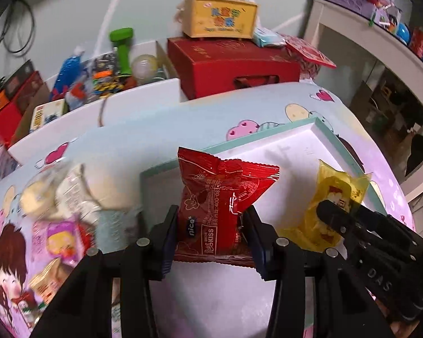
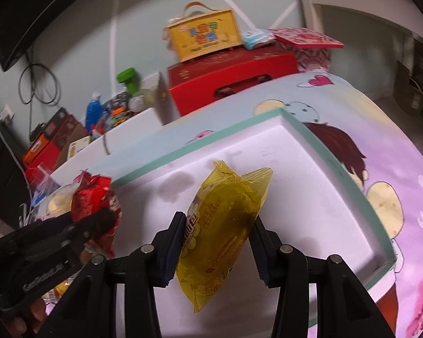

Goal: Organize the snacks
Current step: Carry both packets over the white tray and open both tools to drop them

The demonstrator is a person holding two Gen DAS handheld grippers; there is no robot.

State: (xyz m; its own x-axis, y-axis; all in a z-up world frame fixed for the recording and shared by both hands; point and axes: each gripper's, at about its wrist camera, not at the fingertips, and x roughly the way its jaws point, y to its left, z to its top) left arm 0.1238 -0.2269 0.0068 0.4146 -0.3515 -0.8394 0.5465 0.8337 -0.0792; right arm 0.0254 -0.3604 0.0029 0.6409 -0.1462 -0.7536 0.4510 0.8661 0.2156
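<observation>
My left gripper (image 1: 213, 214) is shut on a red snack packet (image 1: 220, 186), held upright above the near-left part of a shallow white box with a teal rim (image 1: 166, 166). My right gripper (image 2: 218, 219) is shut on a yellow see-through snack packet (image 2: 228, 205), which hangs tilted over the white floor of the same box (image 2: 310, 174). In the left wrist view the right gripper (image 1: 332, 214) shows at the right with the yellow packet (image 1: 338, 188). In the right wrist view the left gripper (image 2: 104, 219) shows at the left with the red packet (image 2: 93, 194).
Several loose snacks (image 1: 67, 197) lie blurred on the cartoon tablecloth (image 1: 268, 98) left of the box. Behind the table stand a red gift box (image 1: 234, 64), a yellow carry box (image 1: 220, 17) on it and a white bin of toys (image 1: 98, 81). A white shelf (image 1: 352, 28) is at the right.
</observation>
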